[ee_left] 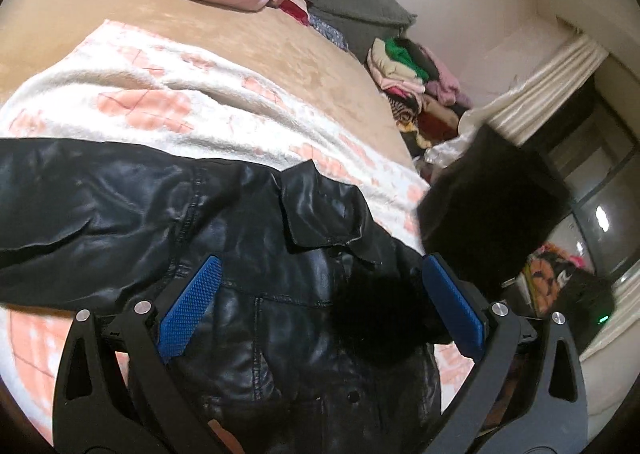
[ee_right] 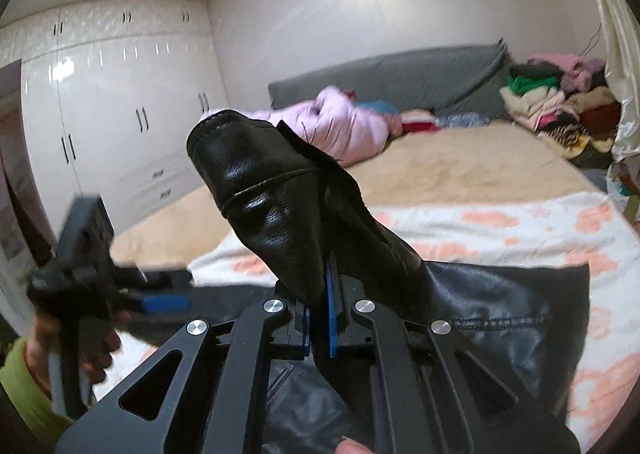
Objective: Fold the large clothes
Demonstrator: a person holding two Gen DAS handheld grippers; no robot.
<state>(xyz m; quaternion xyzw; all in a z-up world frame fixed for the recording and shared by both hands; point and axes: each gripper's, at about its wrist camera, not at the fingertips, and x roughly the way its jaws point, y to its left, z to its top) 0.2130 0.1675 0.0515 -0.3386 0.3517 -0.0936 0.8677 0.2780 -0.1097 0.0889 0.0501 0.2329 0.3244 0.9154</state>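
A black leather jacket (ee_left: 248, 254) lies spread on a white blanket with pink flowers (ee_left: 160, 102) on the bed. My left gripper (ee_left: 320, 282) is open and hovers just above the jacket's front, near the collar flap (ee_left: 316, 210); its blue pads hold nothing. My right gripper (ee_right: 320, 294) is shut on the jacket's sleeve (ee_right: 272, 190), which is lifted and stands up above the jaws. The rest of the jacket (ee_right: 512, 314) lies on the blanket below. The left gripper (ee_right: 160, 302) shows blurred at the left of the right wrist view. A blurred black shape (ee_left: 492, 214) shows at the right of the left wrist view.
A pink padded coat (ee_right: 340, 126) lies at the bed's far end by a grey headboard (ee_right: 400, 74). A pile of clothes (ee_right: 552, 102) sits in the far right corner by a curtain (ee_left: 540, 86). White wardrobes (ee_right: 112, 102) stand at the left. The tan bed cover (ee_right: 460, 166) stretches beyond the blanket.
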